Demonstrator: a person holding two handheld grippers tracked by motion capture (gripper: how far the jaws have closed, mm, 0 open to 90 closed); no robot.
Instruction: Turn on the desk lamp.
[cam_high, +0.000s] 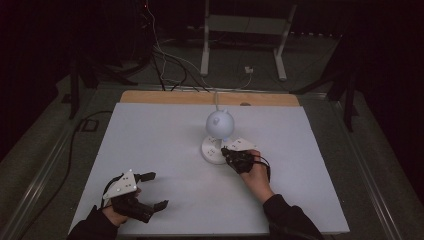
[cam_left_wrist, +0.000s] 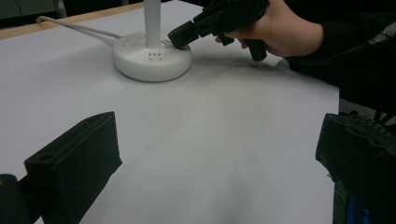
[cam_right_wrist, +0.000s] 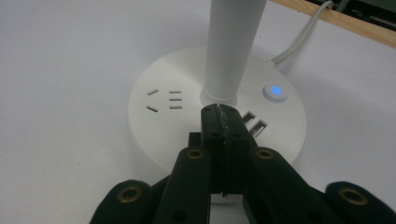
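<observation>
Surface: white sheet (cam_high: 165, 150) over a wooden table (cam_high: 150, 96), dark room behind.
Desk lamp (cam_high: 218, 135): stands right of the sheet's centre; long axis is the upright white stem (cam_right_wrist: 231, 44); round head sits on top.
Base (cam_right_wrist: 154, 126): round disc bearing socket slots, USB ports and a lit blue button (cam_right_wrist: 275, 90).
Cable (cam_right_wrist: 299, 39): leaves the base toward the far edge.
Right gripper (cam_right_wrist: 219, 114): jaws pressed together, tips on the base at the stem's foot.
Left gripper (cam_high: 156, 190): jaws spread wide, near the sheet's front-left corner, well apart from the lamp.
</observation>
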